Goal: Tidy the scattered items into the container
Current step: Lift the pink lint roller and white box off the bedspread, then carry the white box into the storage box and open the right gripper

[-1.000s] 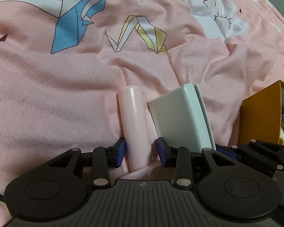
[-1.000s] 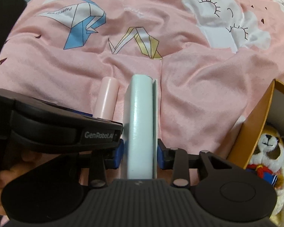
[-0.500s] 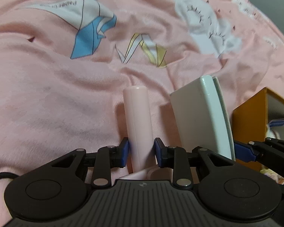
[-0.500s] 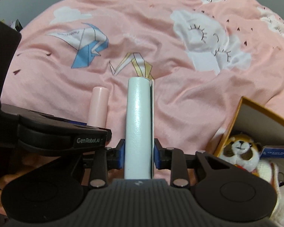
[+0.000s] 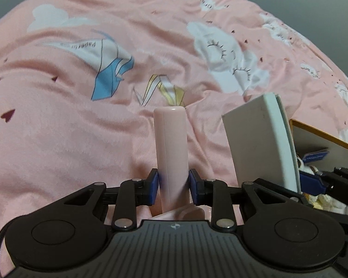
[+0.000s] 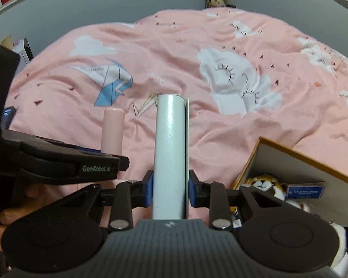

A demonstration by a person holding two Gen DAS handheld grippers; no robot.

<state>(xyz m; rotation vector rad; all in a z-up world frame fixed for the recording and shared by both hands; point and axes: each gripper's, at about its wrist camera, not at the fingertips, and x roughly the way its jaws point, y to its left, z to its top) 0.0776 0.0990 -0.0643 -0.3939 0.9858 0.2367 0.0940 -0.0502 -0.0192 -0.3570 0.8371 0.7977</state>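
While both my tongs are loaded, left gripper (image 5: 173, 183) clenched on the pink tube (image 5: 171, 148), right gripper (image 6: 170, 188) clamping the pale-blue case (image 6: 170, 153), the cardboard box (image 6: 297, 159) sits right of and below my right one, so it's nearer. Both point away lengthwise.

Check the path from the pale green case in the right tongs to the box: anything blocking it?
Nothing visible does. The pale green case is clamped in the right tongs, above the pink bedspread. The box opens lower right, holding plush toys.
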